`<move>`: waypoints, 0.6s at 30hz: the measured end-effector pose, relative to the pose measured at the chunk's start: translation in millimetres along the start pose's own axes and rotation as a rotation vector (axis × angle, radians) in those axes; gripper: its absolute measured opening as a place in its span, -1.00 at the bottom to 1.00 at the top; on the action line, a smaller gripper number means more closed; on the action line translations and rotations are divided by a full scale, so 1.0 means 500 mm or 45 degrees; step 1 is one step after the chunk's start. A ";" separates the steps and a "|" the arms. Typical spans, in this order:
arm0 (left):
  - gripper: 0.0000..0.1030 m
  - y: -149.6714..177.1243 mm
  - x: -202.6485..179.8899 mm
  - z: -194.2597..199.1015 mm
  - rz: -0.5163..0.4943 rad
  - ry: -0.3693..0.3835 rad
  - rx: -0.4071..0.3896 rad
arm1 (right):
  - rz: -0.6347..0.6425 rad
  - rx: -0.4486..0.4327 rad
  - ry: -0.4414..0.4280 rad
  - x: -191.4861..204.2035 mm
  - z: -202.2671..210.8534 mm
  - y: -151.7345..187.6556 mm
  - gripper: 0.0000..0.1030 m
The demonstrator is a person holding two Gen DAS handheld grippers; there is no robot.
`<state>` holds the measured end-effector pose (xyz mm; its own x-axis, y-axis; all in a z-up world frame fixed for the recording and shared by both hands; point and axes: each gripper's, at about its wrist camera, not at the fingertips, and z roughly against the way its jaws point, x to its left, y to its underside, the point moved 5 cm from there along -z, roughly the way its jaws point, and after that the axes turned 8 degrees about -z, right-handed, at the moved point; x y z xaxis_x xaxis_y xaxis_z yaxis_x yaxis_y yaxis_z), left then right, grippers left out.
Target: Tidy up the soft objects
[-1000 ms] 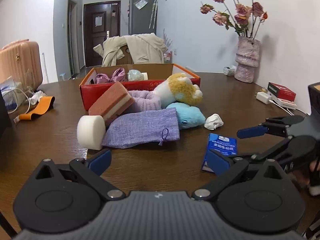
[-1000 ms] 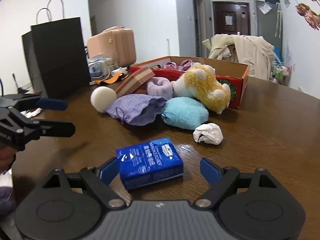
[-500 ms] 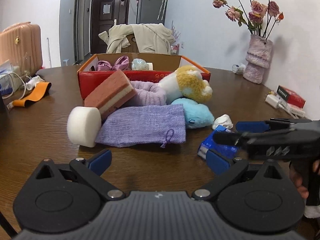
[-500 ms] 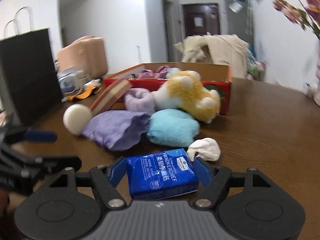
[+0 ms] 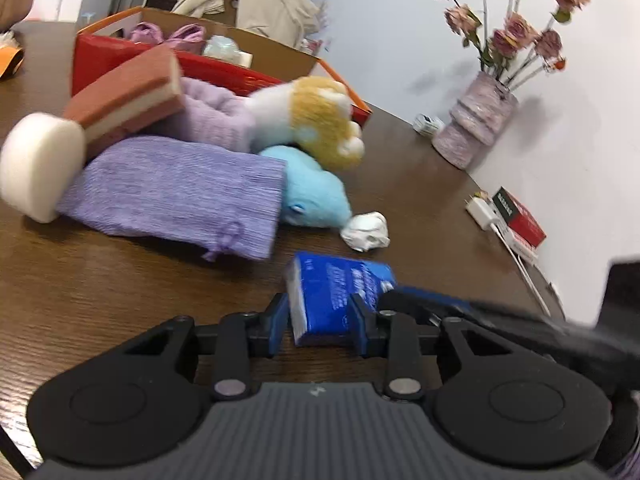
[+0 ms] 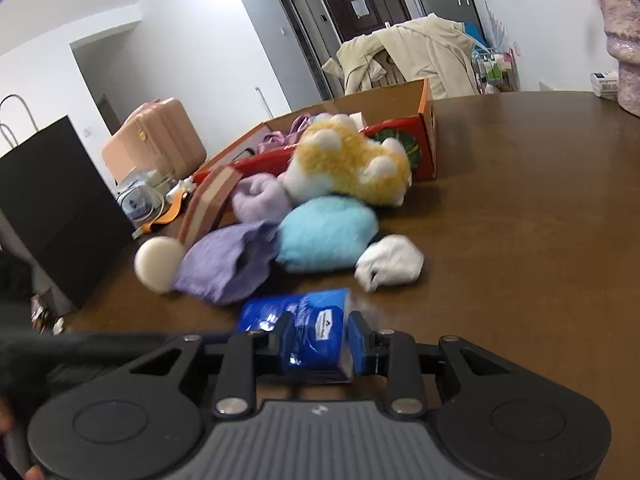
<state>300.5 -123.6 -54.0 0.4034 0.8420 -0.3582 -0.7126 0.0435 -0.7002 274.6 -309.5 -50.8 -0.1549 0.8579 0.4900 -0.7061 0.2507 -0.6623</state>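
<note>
A blue tissue pack (image 5: 340,296) lies on the brown table near me. In the left wrist view my left gripper (image 5: 318,322) has its pads close against the pack's near end. In the right wrist view my right gripper (image 6: 318,342) is shut on the same blue pack (image 6: 304,320). Behind it lie a crumpled white tissue (image 5: 366,231), a light blue plush (image 5: 312,196), a purple pouch (image 5: 180,196), a white round sponge (image 5: 38,166), a layered brown sponge (image 5: 124,96), a lilac cloth (image 5: 216,114) and a yellow-white plush (image 5: 316,120).
An open red cardboard box (image 5: 224,66) holding soft items stands behind the pile. A vase of dried roses (image 5: 476,128) stands at the back right, a charger and red box (image 5: 520,220) by the wall. A black paper bag (image 6: 52,208) and pink suitcase (image 6: 156,140) stand left.
Both grippers have closed from wide open. The right closed on the blue tissue pack; the left swung right and closed at the pack's other end.
</note>
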 end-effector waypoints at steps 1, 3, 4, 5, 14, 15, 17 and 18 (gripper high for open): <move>-0.35 -0.002 0.005 0.008 0.009 0.009 -0.016 | -0.008 -0.008 0.000 0.004 0.010 0.008 -0.44; -0.34 -0.006 0.006 0.010 0.005 0.024 -0.025 | -0.066 -0.036 -0.002 0.002 0.023 0.016 -0.42; -0.34 -0.006 0.006 0.004 0.007 0.024 -0.015 | -0.094 -0.050 -0.007 -0.001 0.025 0.017 -0.42; -0.34 -0.006 0.008 -0.003 0.011 0.024 -0.001 | -0.116 -0.062 -0.014 -0.005 0.023 0.015 -0.42; -0.46 -0.070 -0.024 0.021 -0.030 0.084 -0.082 | -0.138 -0.109 -0.030 -0.005 0.026 -0.016 -0.55; -0.46 -0.099 -0.027 0.025 -0.041 0.098 -0.102 | -0.122 -0.136 -0.041 0.001 0.037 -0.032 -0.55; -0.46 -0.183 -0.030 0.017 -0.077 0.115 -0.143 | -0.096 -0.192 -0.066 0.011 0.050 -0.084 -0.55; -0.47 -0.231 -0.028 0.008 -0.084 0.117 -0.166 | -0.088 -0.221 -0.076 0.014 0.050 -0.121 -0.55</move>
<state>374.8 -138.5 34.1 0.5017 0.7869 -0.3593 -0.6049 0.0221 -0.7960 298.8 -330.0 6.9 -0.1550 0.8090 0.5670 -0.5874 0.3860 -0.7113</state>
